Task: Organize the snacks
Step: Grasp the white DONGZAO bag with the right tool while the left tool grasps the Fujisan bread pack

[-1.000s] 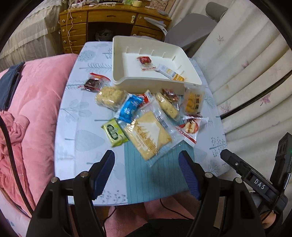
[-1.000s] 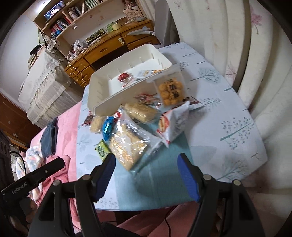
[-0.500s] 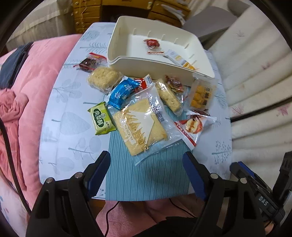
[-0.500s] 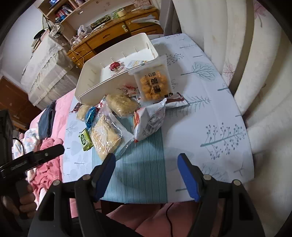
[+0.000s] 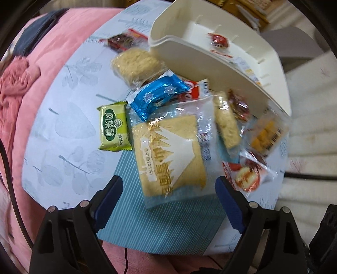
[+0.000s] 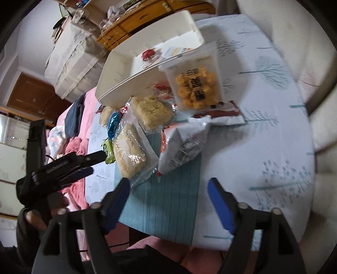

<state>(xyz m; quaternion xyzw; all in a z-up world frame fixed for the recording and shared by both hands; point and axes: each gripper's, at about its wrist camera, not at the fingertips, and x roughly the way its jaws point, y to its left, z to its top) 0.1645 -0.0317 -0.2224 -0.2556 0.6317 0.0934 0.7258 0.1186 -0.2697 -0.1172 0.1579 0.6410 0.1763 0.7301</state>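
Several wrapped snacks lie in a heap on the small table, in front of a white tray (image 5: pixel 212 63) that holds a red candy (image 5: pixel 219 40) and a flat packet. My left gripper (image 5: pixel 168 187) hangs just above the near end of the big clear-wrapped cracker pack (image 5: pixel 168 151), jaws opening, nothing between the pads. A green pastry packet (image 5: pixel 113 127) and a blue packet (image 5: pixel 158 94) lie to its left. My right gripper (image 6: pixel 168 189) hovers over the striped mat, below a white chip bag (image 6: pixel 185 143), jaws opening and empty. A clear bag of yellow puffs (image 6: pixel 195 84) leans on the tray (image 6: pixel 118 84).
A pink bedcover (image 5: pixel 31 73) borders the table on the left in the left wrist view. Cream quilted upholstery (image 6: pixel 316 63) rises along the table's right side. A wooden desk (image 6: pixel 147 14) stands behind the tray. A hand holding the left gripper (image 6: pixel 69 166) shows at the right wrist view's left.
Both grippers have come down closer to the snack heap and opened wider. The left view has rolled, so the tray now sits at the upper right. No snack has moved.
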